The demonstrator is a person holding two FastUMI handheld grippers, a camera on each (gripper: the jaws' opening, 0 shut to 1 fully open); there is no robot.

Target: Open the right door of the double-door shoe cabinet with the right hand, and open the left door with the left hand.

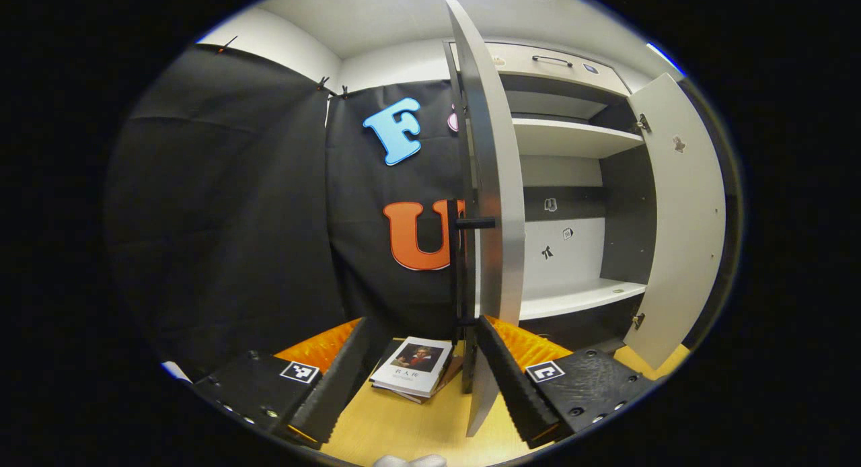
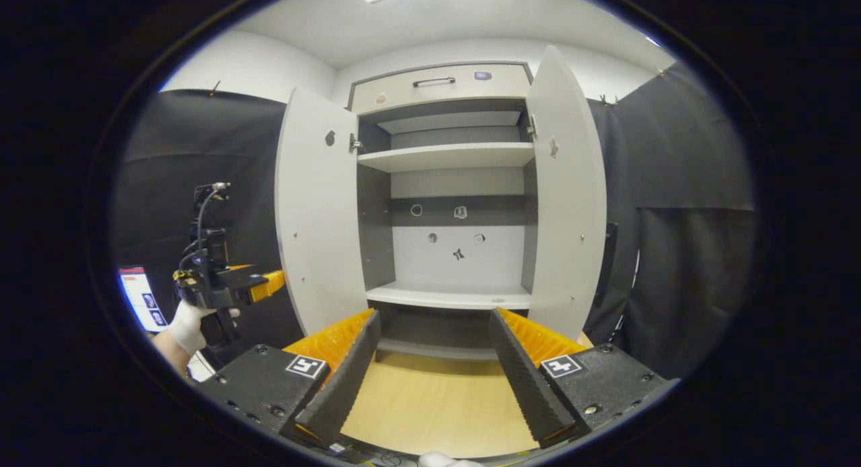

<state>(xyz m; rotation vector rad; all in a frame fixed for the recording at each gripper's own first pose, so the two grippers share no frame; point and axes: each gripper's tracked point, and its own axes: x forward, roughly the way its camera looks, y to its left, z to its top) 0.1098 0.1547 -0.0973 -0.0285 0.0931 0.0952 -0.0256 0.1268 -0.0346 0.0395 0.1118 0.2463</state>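
- Left gripper view: the left gripper (image 1: 422, 376) has its fingers spread wide with nothing between the pads; they hold nothing.
- The left door (image 1: 494, 184) of the shoe cabinet (image 1: 572, 184) is swung out and seen almost edge-on, running from the top of the view down between the two fingers, nearer the right-hand one.
- A dark bar handle (image 1: 475, 223) sticks out from that door's edge about halfway up.
- The right door (image 1: 679, 218) stands open at the far side of the cabinet, its pale inner face turned this way.
- Between the doors, the upper shelf (image 1: 572, 137) and the lower shelf (image 1: 578, 295) show, and a drawer front (image 1: 551, 60) with a dark pull sits across the top.
- A book (image 1: 414, 366) lies flat on the wooden tabletop (image 1: 403, 426), between the fingers and just left of the door's bottom edge.
- Right gripper view: the right gripper (image 2: 434, 373) also has its fingers wide apart and empty, above the tabletop (image 2: 437, 406).
- The shoe cabinet (image 2: 457, 265) is seen straight on, with the left door (image 2: 316, 211) and right door (image 2: 568, 198) both swung wide open.
- Small stickers dot the back panel (image 2: 464, 258).
- Far to the left, a gloved hand (image 2: 188, 322) holds the left gripper (image 2: 269, 284), whose tip lies close to the left door's outer edge; whether it touches cannot be told.
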